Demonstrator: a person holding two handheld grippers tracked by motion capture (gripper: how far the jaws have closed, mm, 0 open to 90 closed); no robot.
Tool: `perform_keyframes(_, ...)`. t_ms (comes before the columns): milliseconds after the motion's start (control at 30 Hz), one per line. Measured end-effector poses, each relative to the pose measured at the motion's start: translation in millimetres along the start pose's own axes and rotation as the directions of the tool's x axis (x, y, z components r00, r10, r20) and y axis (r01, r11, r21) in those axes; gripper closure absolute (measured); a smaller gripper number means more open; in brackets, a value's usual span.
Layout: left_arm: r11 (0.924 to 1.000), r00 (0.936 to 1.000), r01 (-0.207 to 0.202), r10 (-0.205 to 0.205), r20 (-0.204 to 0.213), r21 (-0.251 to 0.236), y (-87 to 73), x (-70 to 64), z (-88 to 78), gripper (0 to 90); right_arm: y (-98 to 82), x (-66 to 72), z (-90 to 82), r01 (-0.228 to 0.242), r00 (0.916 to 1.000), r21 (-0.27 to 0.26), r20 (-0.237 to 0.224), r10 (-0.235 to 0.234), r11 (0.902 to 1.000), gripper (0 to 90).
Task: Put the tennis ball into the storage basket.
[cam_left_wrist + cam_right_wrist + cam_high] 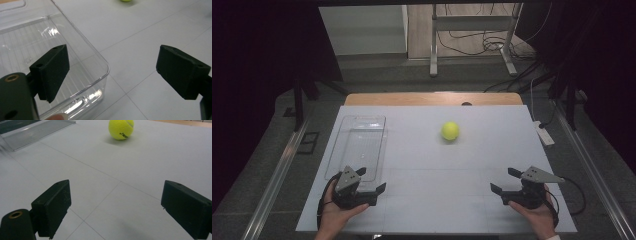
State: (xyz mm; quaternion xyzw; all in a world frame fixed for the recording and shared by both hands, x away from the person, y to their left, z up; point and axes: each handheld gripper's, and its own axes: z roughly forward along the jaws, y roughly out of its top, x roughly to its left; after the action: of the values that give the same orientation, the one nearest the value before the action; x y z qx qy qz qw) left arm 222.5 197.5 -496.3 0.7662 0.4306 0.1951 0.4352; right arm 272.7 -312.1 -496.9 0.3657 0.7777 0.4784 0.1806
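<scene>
Yellow felt on a round tennis ball (450, 131), loose mid-counter (492, 165) well ahead of both empty, wide-open grippers, left gripper (371, 181) by the clear tray (362, 131) and right gripper (506, 181), risks rolling away if a jaw nudges it off-centre.

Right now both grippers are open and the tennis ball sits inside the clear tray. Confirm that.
Not quite. Both the left gripper and right gripper are open, but the tennis ball sits on the bare table, apart from the clear tray, as the high view shows.
</scene>
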Motion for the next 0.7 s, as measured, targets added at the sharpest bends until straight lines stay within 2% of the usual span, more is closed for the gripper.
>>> perform_keyframes(700,0.9997,0.9998,0.016,-0.016,0.015,0.016,13.8,1.0,-1.9,13.1,0.6,-3.6,0.5,-0.007,1.0,-0.007,0.006,0.007,0.9999,9.5)
